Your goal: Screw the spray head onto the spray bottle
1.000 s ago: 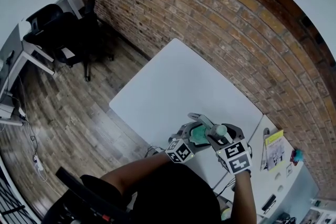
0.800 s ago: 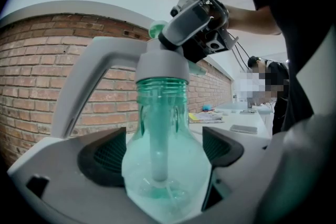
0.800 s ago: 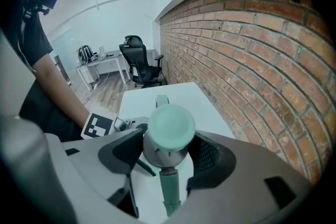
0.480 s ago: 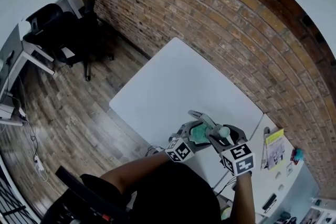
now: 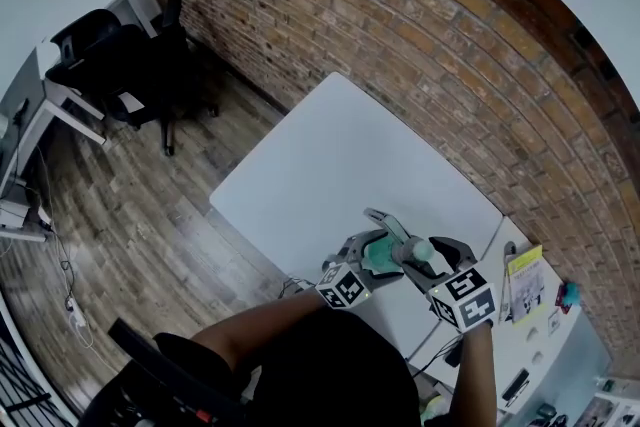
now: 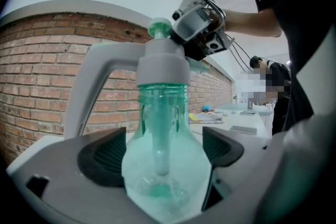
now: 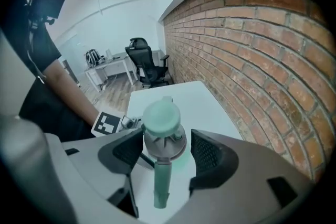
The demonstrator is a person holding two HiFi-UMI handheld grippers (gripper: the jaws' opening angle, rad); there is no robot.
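Note:
A clear green spray bottle (image 6: 163, 165) stands upright between the pads of my left gripper (image 6: 163, 152), which is shut on its wide body. The grey spray head (image 6: 160, 68) with a green top sits on the bottle's neck. My right gripper (image 7: 165, 150) comes down on it from above, its jaws closed round the head's ribbed collar (image 7: 164, 139). The green nozzle (image 7: 161, 183) points toward that camera. In the head view the bottle (image 5: 378, 257), left gripper (image 5: 385, 240) and right gripper (image 5: 418, 257) meet over the table's near corner.
The white table (image 5: 330, 155) runs along a brick wall (image 5: 450, 65). A second table at the right carries a yellow booklet (image 5: 522, 280) and small items. A black office chair (image 5: 150, 65) and a desk stand far left. Another person (image 6: 262, 65) sits in the background.
The right gripper has tilted a little on the spray head, and its marker cube has slid slightly to the right in the head view. The left gripper and bottle have kept still.

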